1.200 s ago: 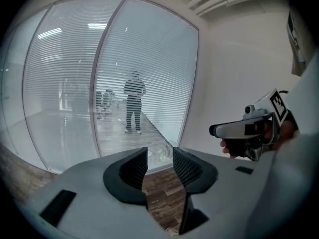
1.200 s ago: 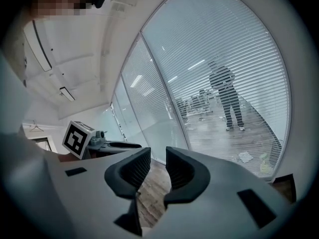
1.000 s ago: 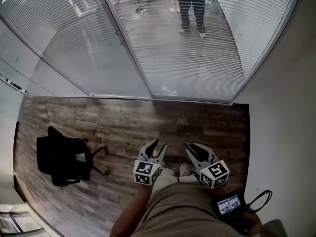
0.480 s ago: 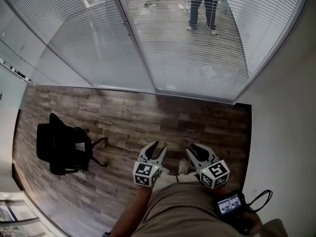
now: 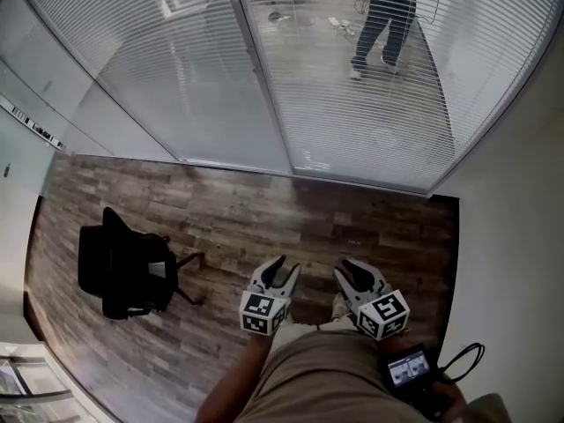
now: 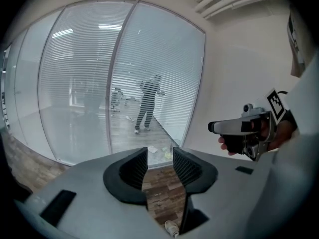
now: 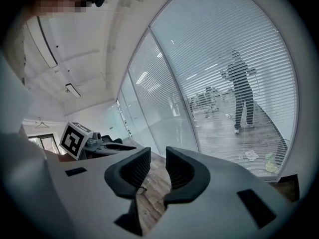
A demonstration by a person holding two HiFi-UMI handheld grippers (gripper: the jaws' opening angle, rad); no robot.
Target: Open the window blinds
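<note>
White slatted blinds (image 5: 352,104) hang over the glass wall ahead, running down to the floor; they also show in the left gripper view (image 6: 75,83) and the right gripper view (image 7: 219,49). The slats are tilted enough that a person (image 5: 388,16) shows through them. My left gripper (image 5: 282,270) and right gripper (image 5: 352,271) are held side by side at waist height, some way back from the blinds. The left gripper (image 6: 159,156) is open with only floor between its jaws. The right gripper (image 7: 158,158) is open too, with a narrower gap and nothing in it.
A black office chair (image 5: 123,271) stands on the wooden floor (image 5: 264,218) at the left. A white wall (image 5: 520,236) closes the right side. A vertical frame post (image 5: 264,77) splits the glass panes. A small screen device (image 5: 410,368) with a cable hangs at the waist.
Both grippers and the view have moved forward toward the blinds. The person behind the glass has shifted to the right. Jaw gaps look the same.
</note>
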